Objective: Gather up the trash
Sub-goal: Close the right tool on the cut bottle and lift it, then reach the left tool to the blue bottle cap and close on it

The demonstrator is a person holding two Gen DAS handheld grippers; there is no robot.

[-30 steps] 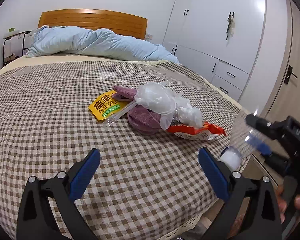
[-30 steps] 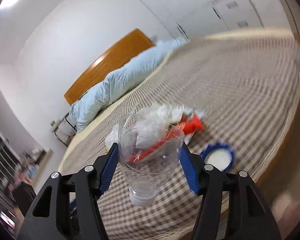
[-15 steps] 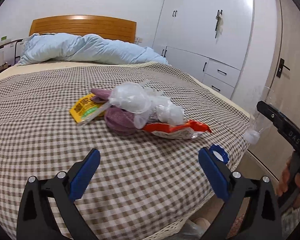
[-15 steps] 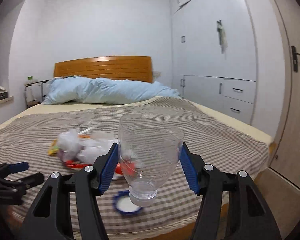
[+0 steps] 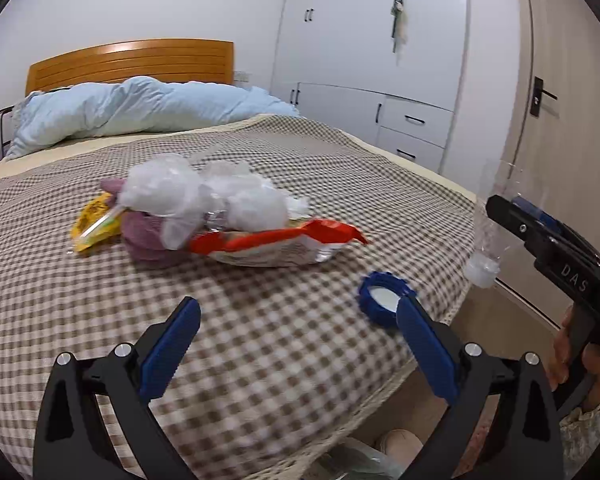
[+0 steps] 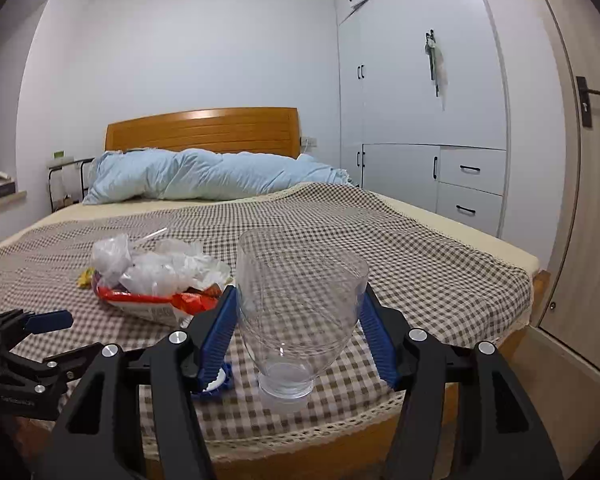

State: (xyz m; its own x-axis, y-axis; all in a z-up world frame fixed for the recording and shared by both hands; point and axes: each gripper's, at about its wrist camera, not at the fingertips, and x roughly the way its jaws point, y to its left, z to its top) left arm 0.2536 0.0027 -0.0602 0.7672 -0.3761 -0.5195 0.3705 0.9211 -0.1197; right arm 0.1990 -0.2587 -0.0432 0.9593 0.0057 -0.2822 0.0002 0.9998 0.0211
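Note:
A trash pile lies on the checked bed: crumpled clear plastic bags [image 5: 204, 196], a red snack wrapper [image 5: 276, 240], a yellow packet [image 5: 94, 220] and a purple cloth [image 5: 148, 236]. A blue bottle cap [image 5: 384, 298] lies near the bed's right edge, just in front of my open, empty left gripper [image 5: 298, 344]. My right gripper [image 6: 296, 320] is shut on a clear cut bottle top [image 6: 296, 304], neck down, held beyond the bed's foot edge; it also shows in the left wrist view [image 5: 488, 240]. The pile also shows in the right wrist view [image 6: 156, 276].
A light blue duvet [image 5: 140, 108] and a wooden headboard [image 6: 204, 128] are at the far end. White wardrobes and drawers [image 6: 452, 176] line the right wall, with a door [image 5: 560, 120] beside them. A clear bag [image 5: 360, 460] shows on the floor below the bed edge.
My left gripper has drawn back and turned left, so the blue cap has come into view. My right gripper has swung level and moved off the bed's edge, still holding the bottle top.

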